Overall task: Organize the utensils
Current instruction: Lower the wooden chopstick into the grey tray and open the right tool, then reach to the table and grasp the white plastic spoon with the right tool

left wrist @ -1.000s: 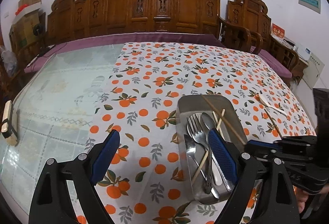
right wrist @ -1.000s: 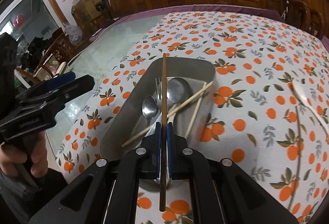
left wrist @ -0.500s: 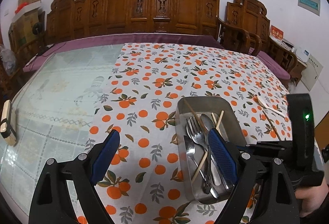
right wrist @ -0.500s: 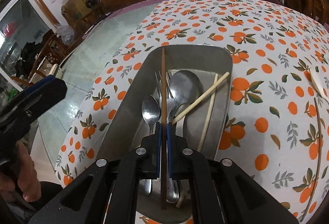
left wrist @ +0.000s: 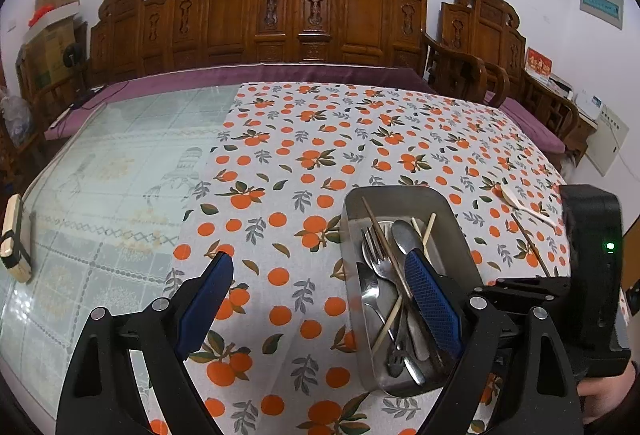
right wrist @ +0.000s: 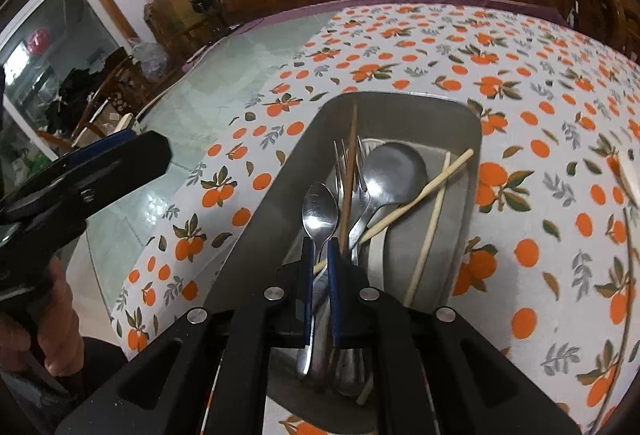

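Shiny rounded steel tray (right wrist: pixel 408 107) on the orange-print surface holds a fork (right wrist: pixel 352 171), spoons, pale chopsticks and a dark wooden chopstick (right wrist: pixel 349 175); right claw (right wrist: pixel 318 255) opening, empty; left claw (left wrist: pixel 318 275) released

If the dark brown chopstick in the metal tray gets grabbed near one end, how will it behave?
The dark chopstick looks thin, straight and wooden: probably stiff and light. It lies across the fork, so lifting may nudge the fork. Held near one end, it may pivot between the pads.
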A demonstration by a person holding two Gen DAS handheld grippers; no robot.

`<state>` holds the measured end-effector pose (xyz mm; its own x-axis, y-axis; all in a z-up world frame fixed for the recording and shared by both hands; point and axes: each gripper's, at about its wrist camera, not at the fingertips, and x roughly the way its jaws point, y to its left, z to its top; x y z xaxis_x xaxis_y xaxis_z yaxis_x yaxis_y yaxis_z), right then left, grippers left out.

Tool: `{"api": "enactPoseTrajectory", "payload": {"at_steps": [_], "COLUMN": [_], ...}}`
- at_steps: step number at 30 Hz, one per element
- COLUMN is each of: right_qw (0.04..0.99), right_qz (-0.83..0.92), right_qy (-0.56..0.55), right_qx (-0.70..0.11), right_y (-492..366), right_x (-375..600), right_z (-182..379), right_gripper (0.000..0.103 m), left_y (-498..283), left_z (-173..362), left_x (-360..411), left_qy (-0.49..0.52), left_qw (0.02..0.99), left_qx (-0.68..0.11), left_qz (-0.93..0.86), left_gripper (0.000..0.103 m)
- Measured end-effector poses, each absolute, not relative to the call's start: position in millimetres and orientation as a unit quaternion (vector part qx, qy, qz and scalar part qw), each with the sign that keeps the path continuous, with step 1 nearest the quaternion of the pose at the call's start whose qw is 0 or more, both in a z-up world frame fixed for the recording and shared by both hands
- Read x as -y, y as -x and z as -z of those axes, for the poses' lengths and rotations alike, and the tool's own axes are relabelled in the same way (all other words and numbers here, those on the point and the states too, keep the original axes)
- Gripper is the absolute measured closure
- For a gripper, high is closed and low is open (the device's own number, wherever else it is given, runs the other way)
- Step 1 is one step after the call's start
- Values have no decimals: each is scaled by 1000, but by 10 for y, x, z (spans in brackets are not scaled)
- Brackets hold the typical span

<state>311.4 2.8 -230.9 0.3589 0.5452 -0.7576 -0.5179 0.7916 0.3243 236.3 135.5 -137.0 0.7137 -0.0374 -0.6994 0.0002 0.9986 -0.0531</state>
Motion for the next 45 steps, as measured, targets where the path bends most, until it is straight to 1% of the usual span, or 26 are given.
{"api": "enactPoseTrajectory", "payload": {"at_steps": [7,14,17,19,22,25,26,33,37,45], "right_qw": [851,881,891,896,901,904,904,898,890,866], "right_qz": [-320,-275,-251,-238,-221,-204,-200,-192,-200,-222], "right_qy": [22,48,51,47,51,56,56,55,82,92], "right_qx": [-415,-382,-375,-371,-370,-372,-374,-392,-402,-439], "right_y": [-2959,-2958,-3024,-3069,-3187,-3358,-3417,-3801,-3999,-4280], "right_x": [359,1170,1535,1743,2026,2280,2340,2593,2585,2588], "right_z": [2057,1883,1869,1878,1924,2029,2066,2318,2482,2722], "right_gripper": [93,93,85,85,83,74,73,72,72,72], "left_y": [-2341,-2305,-2289,-2291,-2313,-2350,-2365,-2471,-2531,-2670], "left_z": [1362,1346,1338,1336,1334,1349,1362,1485,1553,1712], "left_x": [-1224,-898,-730,-613,-462,-318,-264,91,261,592], "left_qy": [25,18,6,1,-2,-7,-10,-31,-39,-48], "left_qw": [929,932,934,934,933,930,929,921,918,907], "left_qx": [-369,-361,-356,-356,-358,-365,-367,-385,-392,-412], "left_qz": [17,28,29,30,33,37,39,51,56,71], "left_gripper": [19,19,19,19,19,19,19,19,19,19]}}
